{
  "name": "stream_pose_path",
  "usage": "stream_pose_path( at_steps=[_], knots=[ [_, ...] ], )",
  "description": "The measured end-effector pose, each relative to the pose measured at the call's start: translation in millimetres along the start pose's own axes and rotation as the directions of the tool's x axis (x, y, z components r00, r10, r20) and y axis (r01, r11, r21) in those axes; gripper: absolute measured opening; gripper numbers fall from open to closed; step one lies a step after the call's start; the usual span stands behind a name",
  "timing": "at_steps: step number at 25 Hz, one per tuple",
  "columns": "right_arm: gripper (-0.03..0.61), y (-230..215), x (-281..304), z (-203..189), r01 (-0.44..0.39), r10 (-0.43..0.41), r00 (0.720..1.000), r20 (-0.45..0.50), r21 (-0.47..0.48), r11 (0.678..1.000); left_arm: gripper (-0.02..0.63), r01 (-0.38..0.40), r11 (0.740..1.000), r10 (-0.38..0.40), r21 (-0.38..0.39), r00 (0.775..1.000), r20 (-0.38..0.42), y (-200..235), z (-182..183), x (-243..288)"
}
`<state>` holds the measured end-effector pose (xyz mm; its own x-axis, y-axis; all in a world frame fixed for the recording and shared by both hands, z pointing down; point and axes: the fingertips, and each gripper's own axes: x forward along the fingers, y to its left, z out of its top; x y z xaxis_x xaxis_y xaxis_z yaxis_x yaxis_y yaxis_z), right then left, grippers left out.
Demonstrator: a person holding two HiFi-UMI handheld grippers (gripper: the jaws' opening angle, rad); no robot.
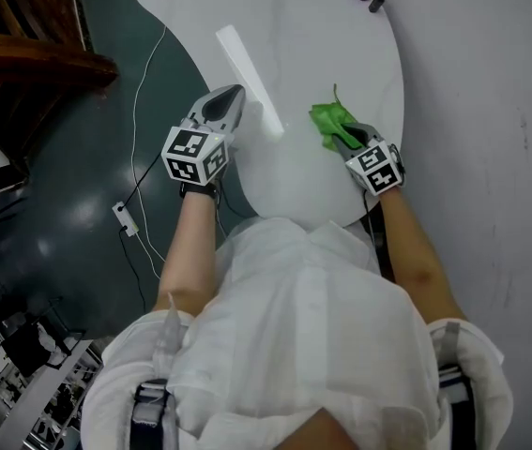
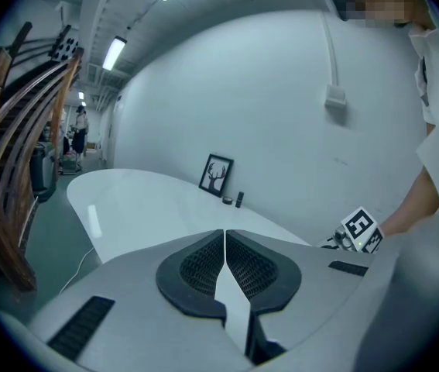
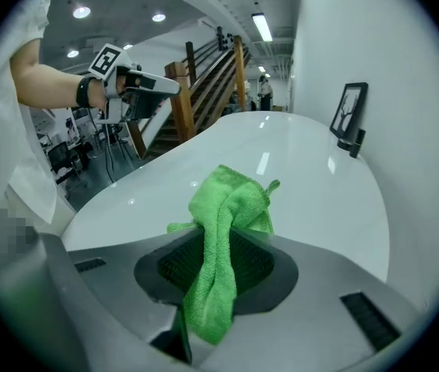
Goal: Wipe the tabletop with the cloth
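Right gripper view: right tool (image 3: 227, 235) grips cloth (image 3: 231, 196), tips hidden; left tool (image 2: 224, 237) closed.

A framed deer picture (image 2: 216, 176) stands beside a small dark cylinder (image 2: 239, 199)

The head view looks steeply down on the table's (image 1: 341, 26) near edge. Each gripper view sits low, close behind its own jaws, facing across the table; both share the far-edge picture (image 2: 216, 176).
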<state>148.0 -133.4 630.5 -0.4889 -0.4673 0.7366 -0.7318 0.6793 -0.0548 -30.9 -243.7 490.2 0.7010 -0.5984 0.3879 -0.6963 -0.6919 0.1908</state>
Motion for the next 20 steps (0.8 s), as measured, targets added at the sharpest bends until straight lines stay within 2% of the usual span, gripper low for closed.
stream_pose_path(
  at_steps=[4,9,14,20],
  knots=[
    [0.091,-30,-17,-19,0.083,-0.084,0.996,0.007,0.078,0.994,0.018,0.017,1.000,-0.017,0.009,1.000,-0.010,-9,-2,6],
    [0.089,-60,-36,-43,0.167,-0.168,0.986,-0.012,0.187,0.968,0.018,0.029,0.999,-0.029,0.013,0.999,-0.019,-15,-7,11],
    [0.090,-78,-50,-56,0.243,-0.248,0.969,-0.021,0.281,0.928,0.018,0.028,1.000,-0.028,0.008,0.999,-0.019,-14,-10,7],
    [0.091,-79,-54,-63,0.337,-0.344,0.938,-0.043,0.354,0.872,0.018,0.024,1.000,-0.024,-0.002,0.999,-0.029,-8,-24,-6]
  ],
)
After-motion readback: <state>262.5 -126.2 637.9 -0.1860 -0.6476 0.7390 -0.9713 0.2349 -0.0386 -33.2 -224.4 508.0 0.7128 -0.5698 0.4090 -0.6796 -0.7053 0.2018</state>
